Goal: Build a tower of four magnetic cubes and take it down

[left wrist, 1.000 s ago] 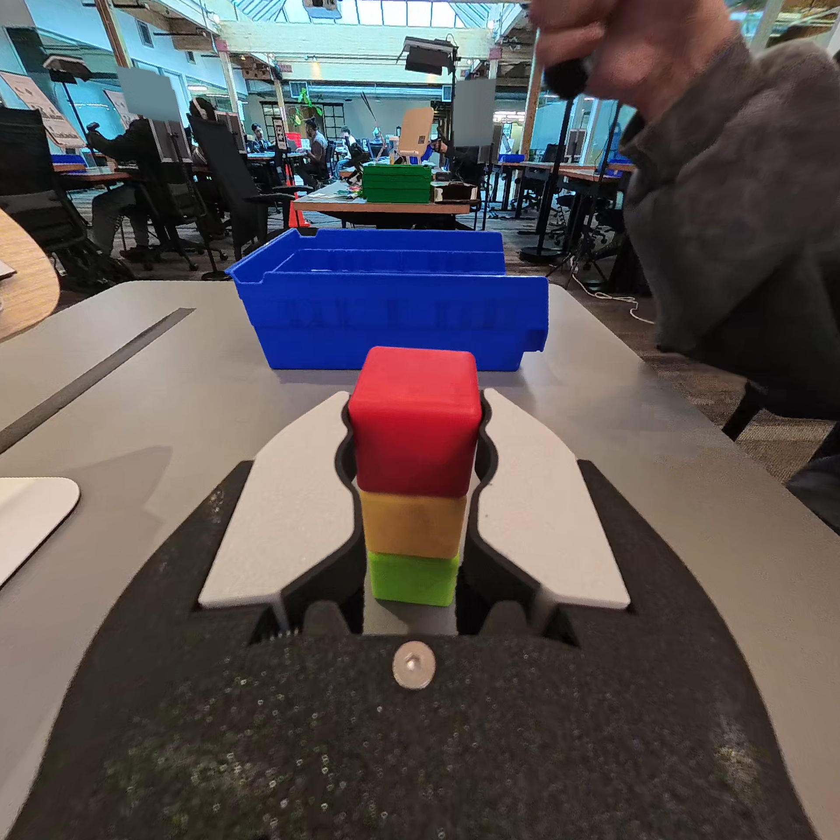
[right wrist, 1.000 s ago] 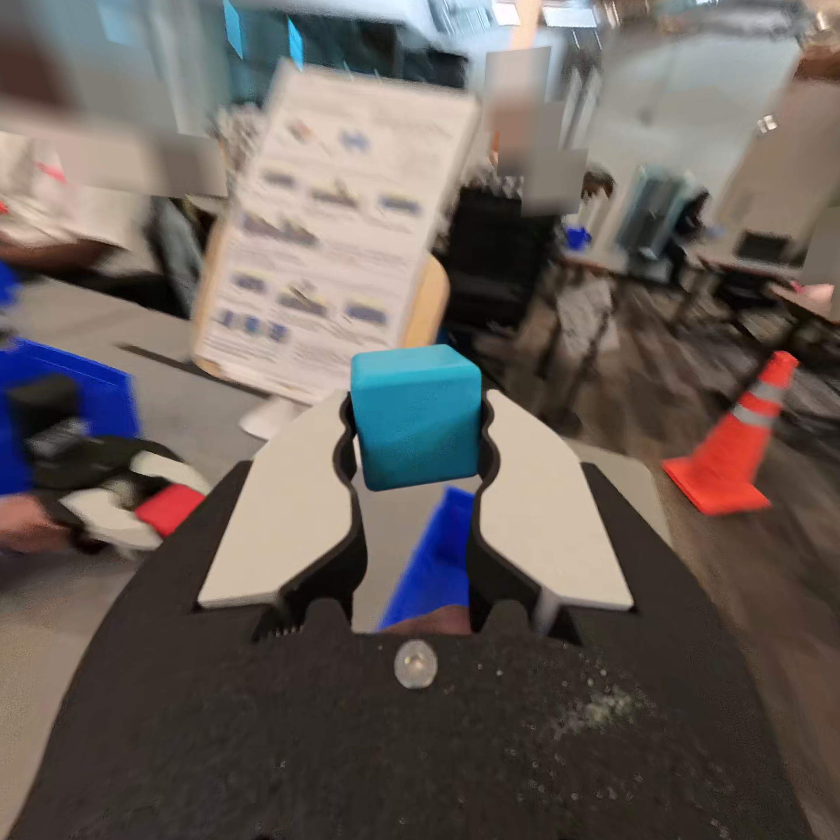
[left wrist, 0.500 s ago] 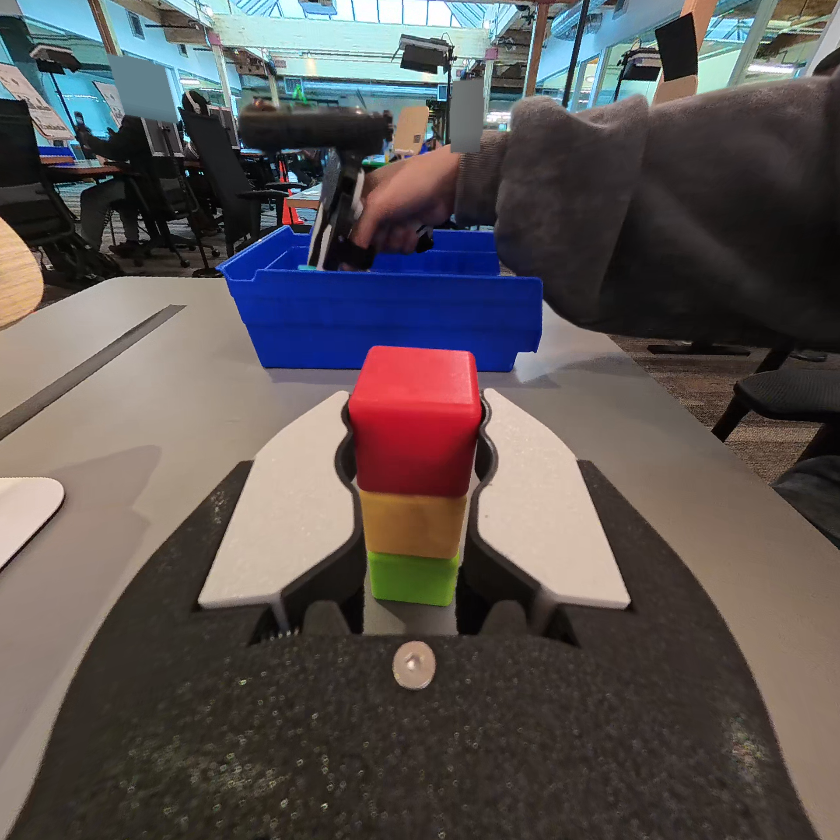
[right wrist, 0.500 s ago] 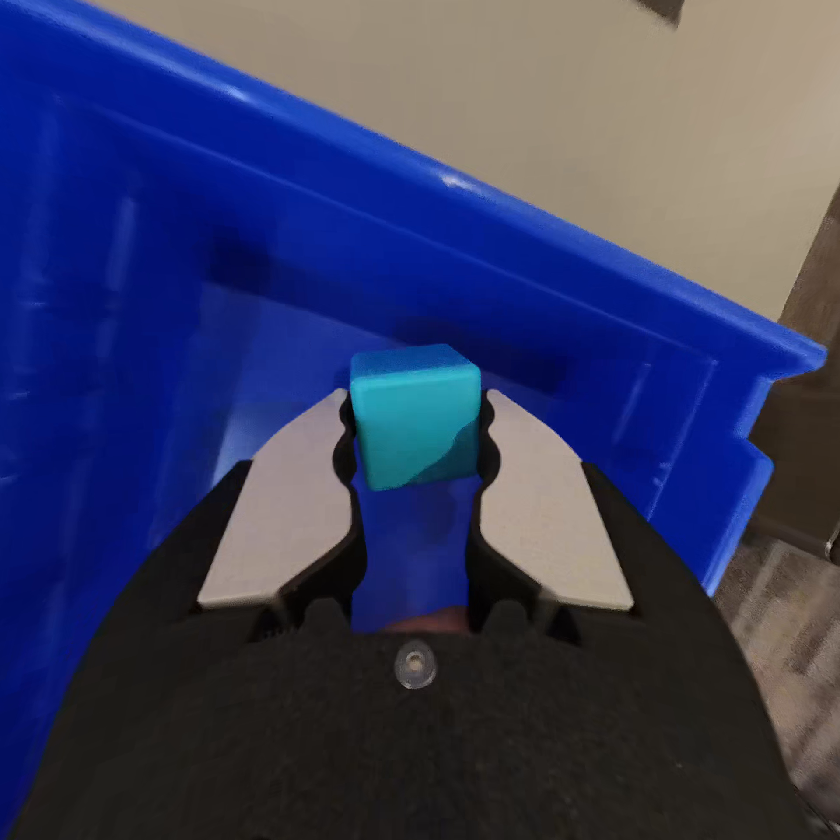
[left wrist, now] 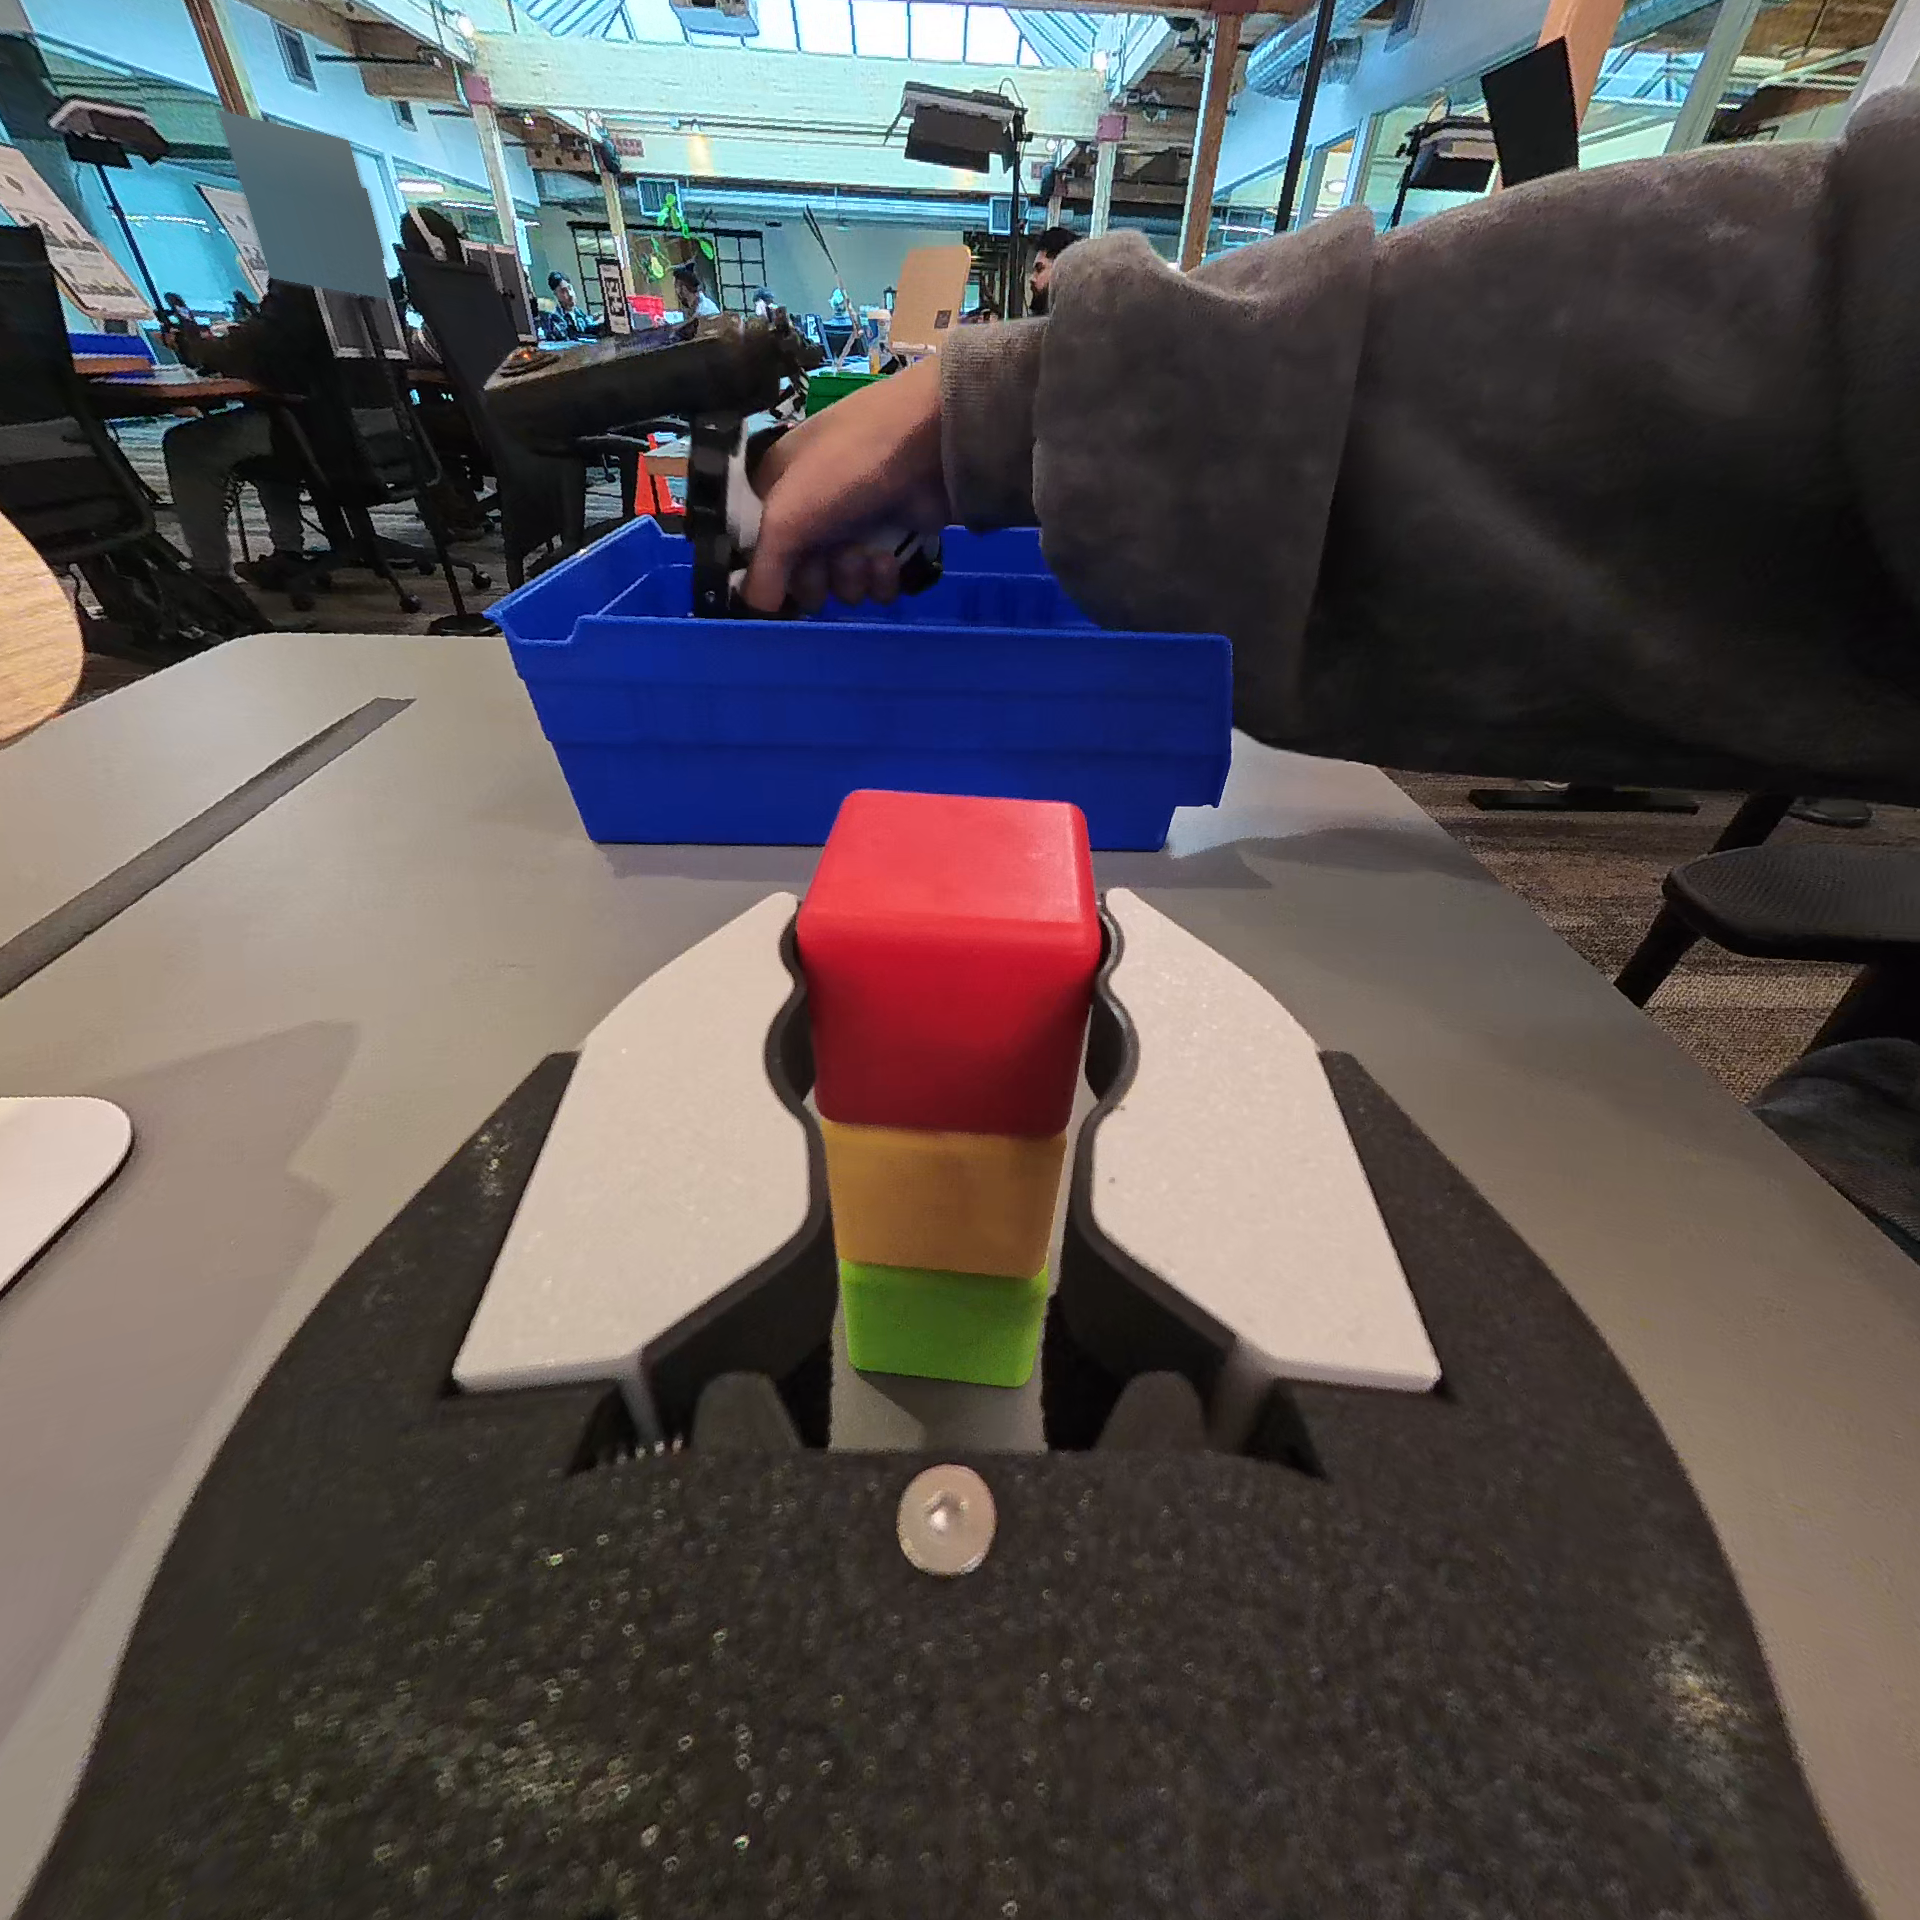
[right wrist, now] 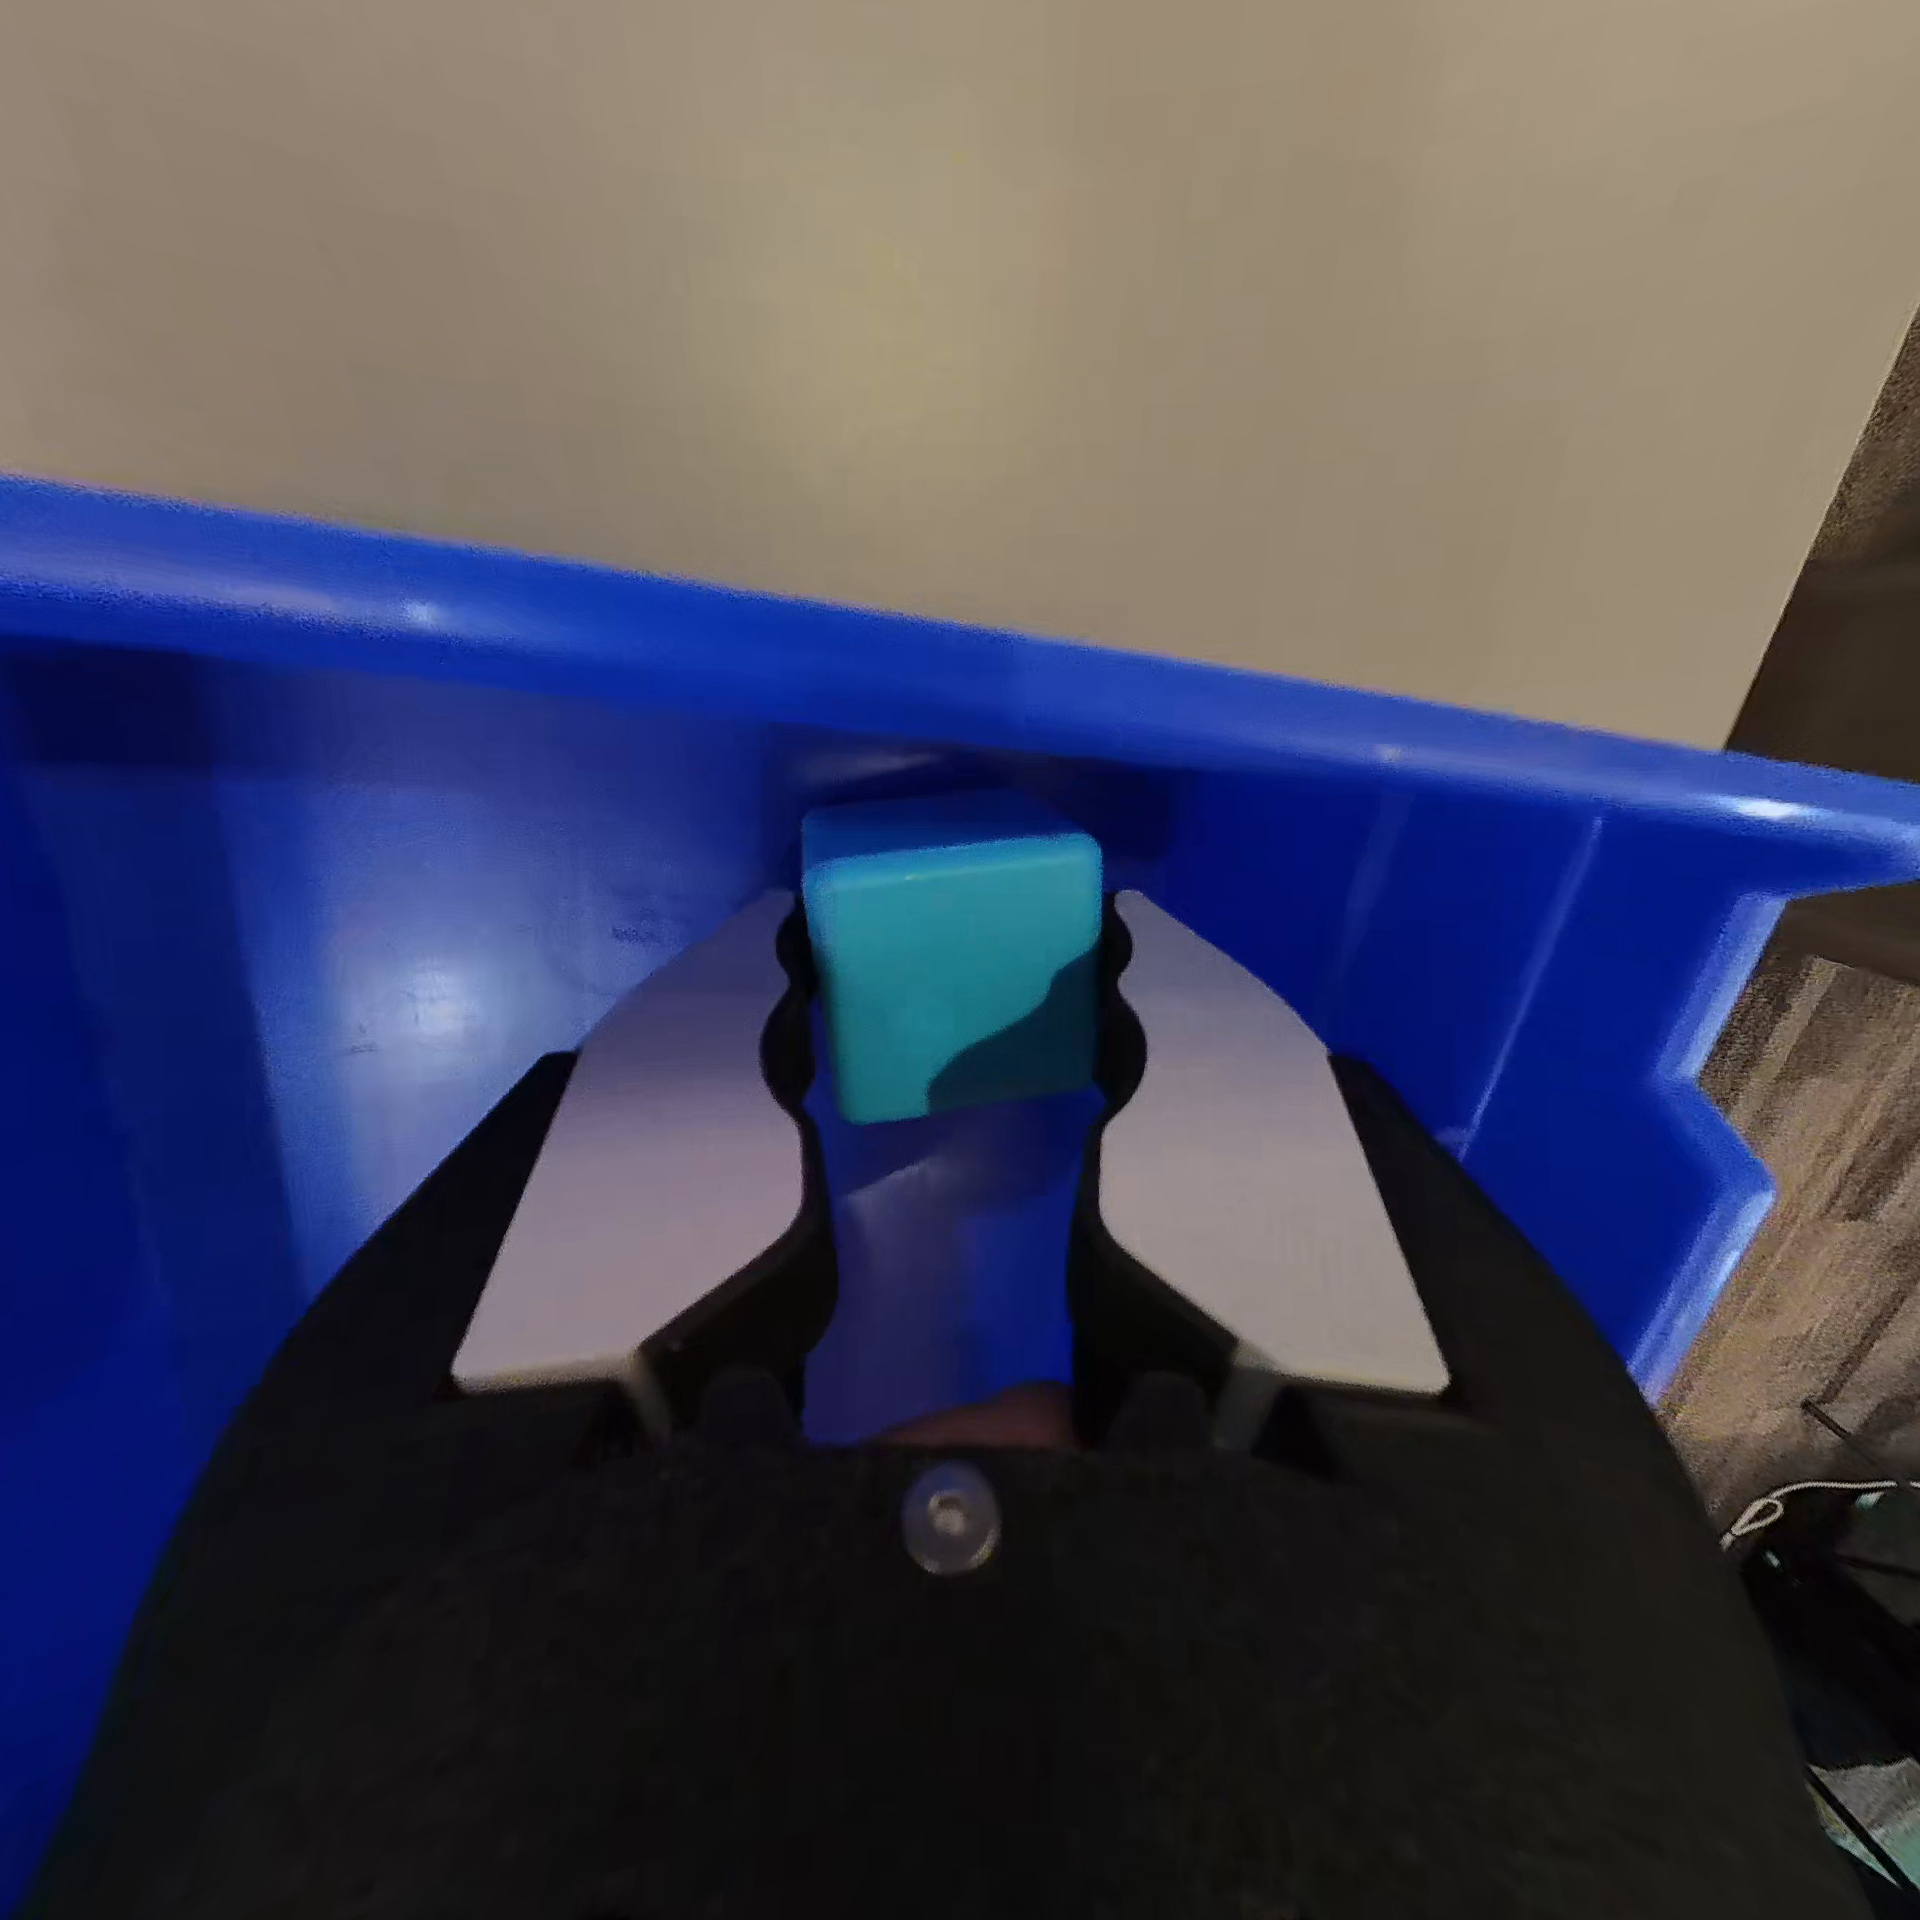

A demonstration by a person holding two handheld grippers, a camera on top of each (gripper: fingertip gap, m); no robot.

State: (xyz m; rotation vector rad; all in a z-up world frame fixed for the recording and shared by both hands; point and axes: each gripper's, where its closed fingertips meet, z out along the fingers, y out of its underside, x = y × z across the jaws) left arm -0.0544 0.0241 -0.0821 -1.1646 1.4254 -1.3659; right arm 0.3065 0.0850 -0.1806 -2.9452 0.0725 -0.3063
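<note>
My left gripper (left wrist: 948, 966) is shut on a red cube (left wrist: 945, 914), the top of a stack with an orange cube (left wrist: 940, 1200) and a green cube (left wrist: 940, 1325) below it, standing on the grey table (left wrist: 364, 987). My right gripper (right wrist: 951, 935) is shut on a teal cube (right wrist: 935, 997) and holds it low inside the blue bin (right wrist: 416, 831), close to its far wall. In the left wrist view the right gripper (left wrist: 717, 540) reaches down into the bin (left wrist: 883, 727), held by a hand in a grey sleeve (left wrist: 1455, 468).
The blue bin stands on the table just behind the stack. A white flat object (left wrist: 52, 1164) lies at the table's left edge. The table's right edge (left wrist: 1558, 987) drops to carpet, with a black chair (left wrist: 1787, 894) there. Desks and seated people are far behind.
My right gripper swung over from above the table and went down into the blue bin with the teal cube, now lower and nearer the bin wall. My left gripper and the stack stayed still.
</note>
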